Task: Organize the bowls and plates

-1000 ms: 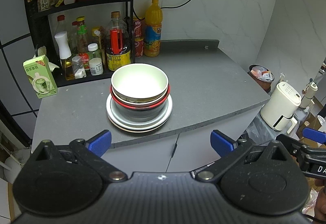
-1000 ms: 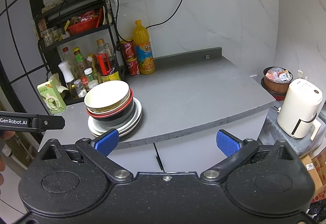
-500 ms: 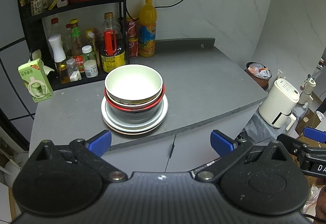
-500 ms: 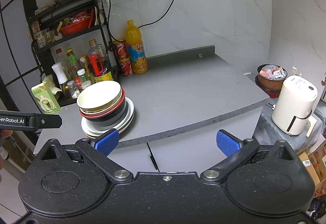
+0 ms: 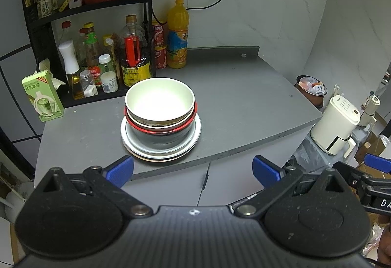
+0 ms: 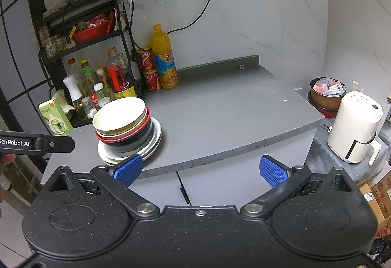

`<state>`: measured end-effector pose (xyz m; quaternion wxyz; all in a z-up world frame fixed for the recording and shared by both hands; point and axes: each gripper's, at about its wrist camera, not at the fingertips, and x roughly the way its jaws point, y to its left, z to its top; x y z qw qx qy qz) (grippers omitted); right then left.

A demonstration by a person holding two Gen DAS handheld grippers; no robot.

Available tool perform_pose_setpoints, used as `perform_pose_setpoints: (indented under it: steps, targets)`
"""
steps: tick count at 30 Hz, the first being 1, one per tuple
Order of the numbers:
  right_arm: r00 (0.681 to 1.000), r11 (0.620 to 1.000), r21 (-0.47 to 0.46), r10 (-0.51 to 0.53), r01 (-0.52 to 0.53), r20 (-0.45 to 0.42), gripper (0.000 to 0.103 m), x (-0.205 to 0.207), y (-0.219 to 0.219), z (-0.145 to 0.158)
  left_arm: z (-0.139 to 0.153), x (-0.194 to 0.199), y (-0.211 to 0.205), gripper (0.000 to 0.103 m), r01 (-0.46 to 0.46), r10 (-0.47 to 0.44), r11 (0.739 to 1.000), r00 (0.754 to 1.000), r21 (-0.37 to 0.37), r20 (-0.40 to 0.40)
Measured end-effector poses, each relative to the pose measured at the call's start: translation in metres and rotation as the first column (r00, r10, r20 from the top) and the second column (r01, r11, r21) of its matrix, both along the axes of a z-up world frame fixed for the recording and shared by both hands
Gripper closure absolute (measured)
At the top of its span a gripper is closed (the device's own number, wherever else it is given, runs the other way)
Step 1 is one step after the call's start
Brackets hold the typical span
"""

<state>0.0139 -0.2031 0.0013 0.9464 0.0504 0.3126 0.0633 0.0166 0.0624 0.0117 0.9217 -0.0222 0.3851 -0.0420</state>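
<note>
A cream bowl (image 5: 160, 103) tops a stack of bowls, with a red-rimmed black bowl (image 5: 162, 132) under it, all on white plates (image 5: 196, 131) near the front left of the grey counter (image 5: 244, 107). The stack also shows in the right wrist view (image 6: 119, 115). My left gripper (image 5: 193, 170) is open and empty, held short of the counter edge in front of the stack. My right gripper (image 6: 200, 168) is open and empty, to the right of the stack and short of the counter edge.
A black rack (image 5: 90, 9) with bottles and jars stands at the back left. An orange juice bottle (image 5: 177, 33) and red cans (image 5: 158, 48) stand by the wall. A green carton (image 5: 42, 96) sits at the left. A white appliance (image 6: 354, 126) and a bin (image 6: 327, 94) stand beyond the counter's right edge.
Both grippers have drifted a little relative to the counter. The stack sits slightly differently in each view. Both jaws stay open and nothing was picked up.
</note>
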Motion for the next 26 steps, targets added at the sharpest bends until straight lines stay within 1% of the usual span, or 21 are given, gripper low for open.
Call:
perform_pose_setpoints:
  steps: [19, 26]
  targets:
    - [1.000, 1.000, -0.002, 0.007, -0.007, -0.014, 0.000, 0.0049, 0.0049, -0.0018, -0.0067, 0.0071, 0.0086, 0.001, -0.017, 0.017, 1.000, 1.000, -0.003, -0.023]
    - [1.000, 1.000, -0.005, 0.016, -0.016, -0.013, 0.000, 0.0057, 0.0046, -0.0003, -0.0046, 0.0067, 0.0083, 0.001, -0.019, 0.019, 1.000, 0.999, -0.002, -0.027]
